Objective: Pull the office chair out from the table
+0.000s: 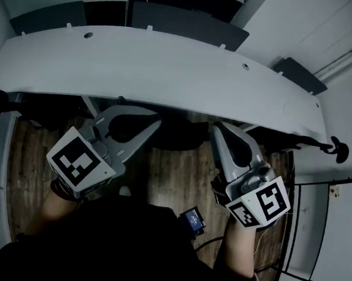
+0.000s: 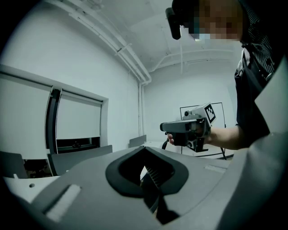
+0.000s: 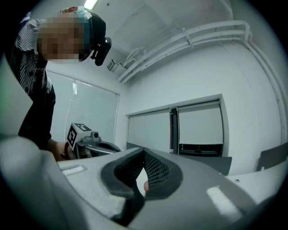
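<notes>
While the office chair [image 1: 177, 137] sits tucked under the table [image 1: 170, 69], showing only as a dark shape below the table's near edge, nothing has hold of it, so this reads as the approach. Left gripper [image 1: 153, 122] and right gripper [image 1: 219, 133] hover side by side just short of the table's edge, pointing level at it. Both claws are clenched tight on nothing. Next, I'd say: open up, reach under the table's edge, grab the chair, then draw it away from the table.
</notes>
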{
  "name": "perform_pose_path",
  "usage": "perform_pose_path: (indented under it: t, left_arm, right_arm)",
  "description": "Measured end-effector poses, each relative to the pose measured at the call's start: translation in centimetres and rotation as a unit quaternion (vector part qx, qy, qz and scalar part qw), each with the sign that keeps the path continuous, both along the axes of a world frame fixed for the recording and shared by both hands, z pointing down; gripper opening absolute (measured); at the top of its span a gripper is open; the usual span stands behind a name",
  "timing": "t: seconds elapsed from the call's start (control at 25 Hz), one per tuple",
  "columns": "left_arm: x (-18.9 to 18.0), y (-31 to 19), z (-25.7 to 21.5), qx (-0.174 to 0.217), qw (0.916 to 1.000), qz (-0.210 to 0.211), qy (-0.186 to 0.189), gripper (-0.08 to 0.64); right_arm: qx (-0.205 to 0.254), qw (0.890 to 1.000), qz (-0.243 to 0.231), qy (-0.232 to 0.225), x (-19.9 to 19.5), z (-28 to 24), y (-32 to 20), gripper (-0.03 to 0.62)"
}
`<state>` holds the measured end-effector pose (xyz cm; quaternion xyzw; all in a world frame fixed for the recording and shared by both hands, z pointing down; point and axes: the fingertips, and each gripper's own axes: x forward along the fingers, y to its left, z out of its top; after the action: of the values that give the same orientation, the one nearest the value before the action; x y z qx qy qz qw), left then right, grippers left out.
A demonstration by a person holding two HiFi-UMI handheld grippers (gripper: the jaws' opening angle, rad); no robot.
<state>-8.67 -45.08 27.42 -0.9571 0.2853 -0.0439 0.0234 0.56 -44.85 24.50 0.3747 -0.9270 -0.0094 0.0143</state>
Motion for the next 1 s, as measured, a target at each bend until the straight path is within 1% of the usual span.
perform_pose_path:
  t: [0.12,0.24,0.48,0.56,0.76,0.88,1.0]
  left_arm:
    - [-0.6,-0.5,0.6,0.002,0.9997,0.024,-0.009,0.003]
    - [-1.3,-0.8,0.8,0.009,0.9990,0.042,-0.016,0.003]
    - [-2.0,-1.4,2.1,0.004,0.9979,0.053,-0.038,0.003]
    - [-1.9,-1.7,2.8,-0.002,0.9973,0.057,-0.046,0.004]
    - [-0.7,-1.9,4.2,-0.003,0.9939,0.067,-0.087,0.005]
    - [0.4,-2.1,4.0,-0.003,0.9928,0.075,-0.093,0.005]
    - [0.9,-2.6,4.1,-0.002,0.9930,0.071,-0.095,0.005]
  right_arm:
    - [-0.006,1.000,0.007,0.015,-0.6,0.9,-0.8,0.002]
    - [-0.008,0.999,0.008,0.040,-1.3,1.7,-1.3,0.002]
    - [-0.015,0.998,0.006,0.068,-1.3,2.8,-2.2,0.002]
    - [-0.017,0.997,0.002,0.072,-1.1,3.0,-2.7,0.002]
    - [-0.027,0.996,-0.015,0.086,-0.6,3.4,-3.8,0.002]
    - [-0.030,0.995,-0.025,0.091,0.0,3.4,-4.4,0.002]
    - [-0.031,0.995,-0.030,0.093,0.6,3.7,-4.8,0.003]
